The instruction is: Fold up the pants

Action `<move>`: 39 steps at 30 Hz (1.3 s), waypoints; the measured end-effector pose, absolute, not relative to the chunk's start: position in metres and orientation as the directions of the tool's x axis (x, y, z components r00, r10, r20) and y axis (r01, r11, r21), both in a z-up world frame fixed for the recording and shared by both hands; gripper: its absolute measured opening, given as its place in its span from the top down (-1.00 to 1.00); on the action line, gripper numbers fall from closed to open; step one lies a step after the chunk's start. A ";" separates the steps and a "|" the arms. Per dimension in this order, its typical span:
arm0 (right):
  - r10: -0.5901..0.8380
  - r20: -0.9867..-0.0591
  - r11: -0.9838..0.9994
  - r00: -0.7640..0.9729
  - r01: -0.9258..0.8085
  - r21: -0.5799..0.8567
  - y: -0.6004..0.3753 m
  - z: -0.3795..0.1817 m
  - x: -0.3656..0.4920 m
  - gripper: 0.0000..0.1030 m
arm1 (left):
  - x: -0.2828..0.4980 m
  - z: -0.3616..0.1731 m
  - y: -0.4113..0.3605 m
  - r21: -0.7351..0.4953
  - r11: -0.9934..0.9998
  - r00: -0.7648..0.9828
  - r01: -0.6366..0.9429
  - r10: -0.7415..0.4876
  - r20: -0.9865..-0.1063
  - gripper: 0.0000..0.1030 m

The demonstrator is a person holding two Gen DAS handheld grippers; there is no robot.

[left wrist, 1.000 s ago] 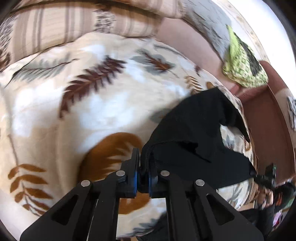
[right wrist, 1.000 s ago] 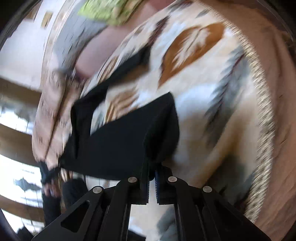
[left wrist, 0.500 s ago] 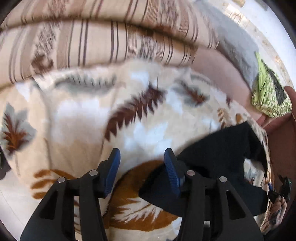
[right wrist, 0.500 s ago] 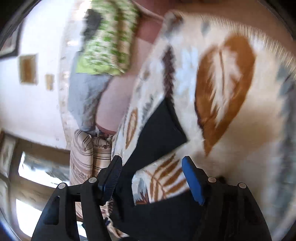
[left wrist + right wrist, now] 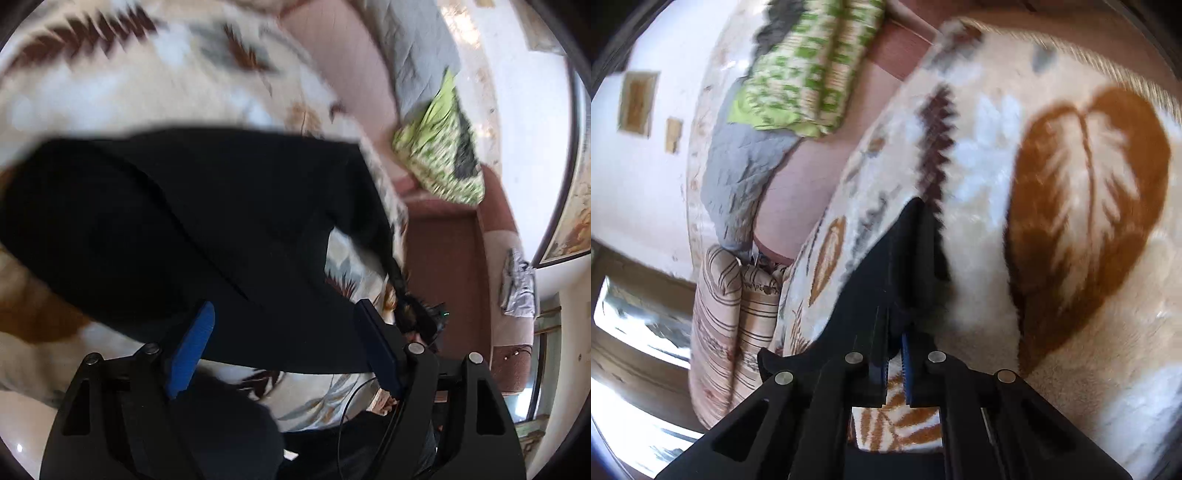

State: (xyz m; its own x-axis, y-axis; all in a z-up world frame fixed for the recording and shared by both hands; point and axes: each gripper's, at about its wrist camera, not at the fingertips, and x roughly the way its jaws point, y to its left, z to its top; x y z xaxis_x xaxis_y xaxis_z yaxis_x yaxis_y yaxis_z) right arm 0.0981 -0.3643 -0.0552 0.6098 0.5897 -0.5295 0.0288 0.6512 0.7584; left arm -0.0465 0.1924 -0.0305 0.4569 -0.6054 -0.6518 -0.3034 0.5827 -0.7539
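Pants: black, spread on the leaf-print blanket, partly doubled over. Left gripper released, jaws wide apart above the near edge of the cloth, likely lining up a fresh grab. Right gripper clenched on a black fold of the pants, probably to carry it across. Open blanket far and right; green patterned cushion well apart.

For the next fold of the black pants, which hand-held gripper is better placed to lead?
Right. The right hand-held gripper is shut on an edge of the black fabric pants, ready to pull. The left hand-held gripper is open above the pants, holding nothing.
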 end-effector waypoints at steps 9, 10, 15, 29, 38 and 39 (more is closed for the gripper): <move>0.548 -0.462 0.716 0.697 -0.105 0.690 -0.361 -0.003 0.070 0.93 | -0.007 -0.068 0.187 -0.770 0.493 0.432 -0.405 -0.639 -0.636 -0.20; 0.544 -0.459 0.719 0.702 -0.109 0.686 -0.362 0.000 0.067 0.93 | -0.009 -0.066 0.190 -0.782 0.483 0.452 -0.394 -0.639 -0.622 0.35; 0.531 -0.430 0.733 0.730 -0.141 0.666 -0.366 0.018 0.050 0.93 | -0.028 -0.046 0.202 -0.776 0.531 0.500 -0.340 -0.597 -0.627 0.94; 0.552 -0.340 0.681 0.761 -0.177 0.710 -0.397 0.034 -0.026 0.94 | -0.040 0.038 0.300 -0.788 0.588 0.802 -0.179 -0.376 -0.463 0.94; 0.537 -0.328 0.563 0.777 -0.041 0.825 -0.394 0.007 -0.007 0.93 | 0.018 0.019 0.311 -0.755 0.603 0.828 -0.259 -0.264 -0.495 1.00; 0.524 -0.327 0.569 0.786 -0.038 0.821 -0.393 0.008 -0.012 0.93 | 0.018 0.018 0.311 -0.756 0.601 0.833 -0.259 -0.258 -0.490 1.00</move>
